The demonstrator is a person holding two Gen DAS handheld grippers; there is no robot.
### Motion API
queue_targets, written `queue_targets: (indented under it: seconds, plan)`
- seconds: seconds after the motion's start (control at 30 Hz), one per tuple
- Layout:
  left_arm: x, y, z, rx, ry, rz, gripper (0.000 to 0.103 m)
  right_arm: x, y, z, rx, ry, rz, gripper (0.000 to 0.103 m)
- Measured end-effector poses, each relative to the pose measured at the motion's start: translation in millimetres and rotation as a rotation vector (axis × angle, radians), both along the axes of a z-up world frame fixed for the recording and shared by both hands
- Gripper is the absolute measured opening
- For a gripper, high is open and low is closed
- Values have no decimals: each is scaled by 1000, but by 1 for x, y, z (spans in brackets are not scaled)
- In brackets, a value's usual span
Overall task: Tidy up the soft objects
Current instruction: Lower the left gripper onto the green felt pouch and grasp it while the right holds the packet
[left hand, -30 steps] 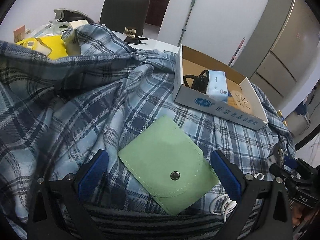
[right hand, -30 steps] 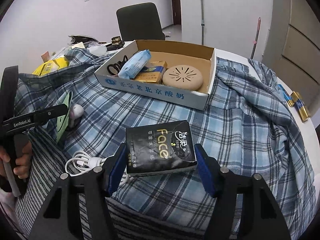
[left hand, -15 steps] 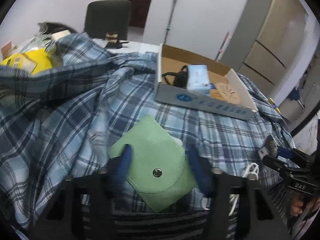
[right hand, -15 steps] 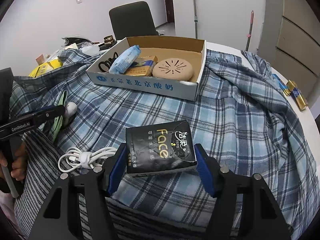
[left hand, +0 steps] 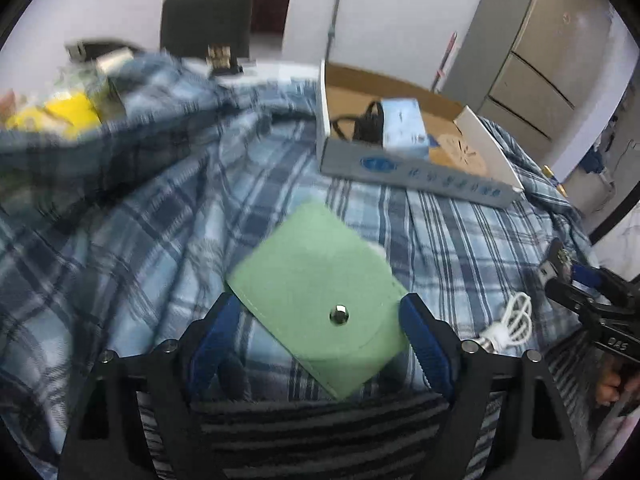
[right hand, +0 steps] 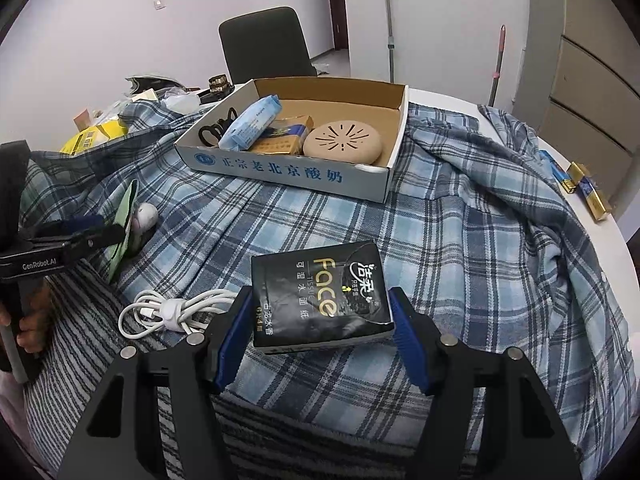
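The green pouch (left hand: 320, 300) sits between the fingers of the left tool (left hand: 320, 332), whose jaws are opening, so its hold on the soft felt looks loose, though whether the pads still touch it is unclear. Right of the pouch, the right tool (right hand: 320, 320) is clamped across the black tissue pack (right hand: 320, 292), lifted off the plaid shirt (right hand: 460, 240), probably bound for the cardboard box (right hand: 280, 172) beyond.
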State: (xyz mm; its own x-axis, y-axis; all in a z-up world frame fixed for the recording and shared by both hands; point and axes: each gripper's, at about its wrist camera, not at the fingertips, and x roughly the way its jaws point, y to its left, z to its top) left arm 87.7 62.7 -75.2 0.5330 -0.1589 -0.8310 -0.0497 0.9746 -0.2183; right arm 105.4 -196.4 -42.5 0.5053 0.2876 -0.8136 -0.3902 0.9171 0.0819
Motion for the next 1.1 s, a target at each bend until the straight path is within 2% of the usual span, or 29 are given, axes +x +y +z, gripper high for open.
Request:
queue_targets:
  seconds: [0.1, 0.4, 0.5, 0.57, 0.67, 0.93, 1.0, 1.1]
  plan:
    - [-1, 7, -6, -67, 39, 1, 84, -1, 0, 1, 0, -4, -2, 65]
    - [4, 8, 1, -85, 26, -7, 84, -1, -2, 0, -1, -6, -14, 65]
    - [14, 12, -2, -146, 48, 5, 84, -1, -2, 0, 5, -9, -20, 65]
    - [19, 14, -2, -154, 49, 24, 84, -2, -2, 1, 3, -12, -23, 65]
    - [25, 14, -1, -130, 51, 25, 84, -3, -3, 1, -2, -11, -22, 65]
    - [23, -3, -2, 13, 65, 21, 85, -3, -3, 0, -14, -15, -18, 65]
    - [22, -3, -2, 26, 69, 13, 85, -5, -1, 2, -21, -26, -14, 65]
    - [21, 2, -4, -4, 78, 34, 85, -10, 2, 6, -23, -40, -5, 65]
